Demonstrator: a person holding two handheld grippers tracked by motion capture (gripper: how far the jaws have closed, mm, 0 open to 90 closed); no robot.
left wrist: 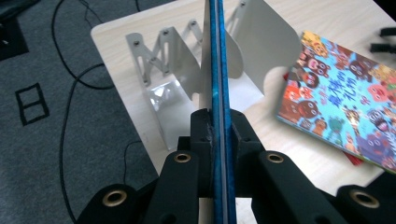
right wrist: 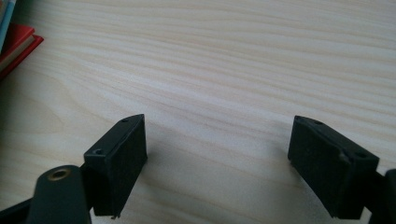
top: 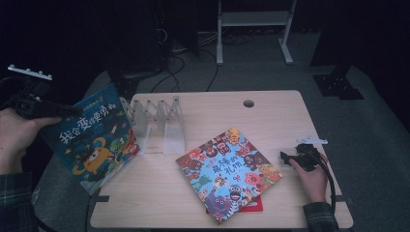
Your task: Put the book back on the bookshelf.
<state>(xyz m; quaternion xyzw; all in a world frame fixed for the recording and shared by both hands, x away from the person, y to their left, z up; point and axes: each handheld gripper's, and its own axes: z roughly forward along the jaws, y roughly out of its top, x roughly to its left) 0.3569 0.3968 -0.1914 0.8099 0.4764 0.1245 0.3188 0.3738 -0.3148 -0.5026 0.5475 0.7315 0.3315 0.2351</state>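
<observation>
Blue picture book with an orange monster on its cover (top: 94,140) hangs tilted off the table's left edge, pinched at its top corner by the left gripper (top: 58,110), jaws clenched on the cover so it can be steered edge-on toward the white accordion-style metal book rack (top: 157,123) just right of it. Right gripper (top: 290,158) rests released on the pale wooden table (top: 270,111), right of the colourful monster-patterned book (top: 228,173) lying flat on a red book (top: 256,207).

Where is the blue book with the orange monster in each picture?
High view: the blue book is at the left table edge, tilted, clamped by the left gripper.
Left gripper view: seen edge-on, a thin blue strip running up the middle from between the shut jaws.
Right gripper view: not in it.
Shared landmark: the white book rack.
</observation>
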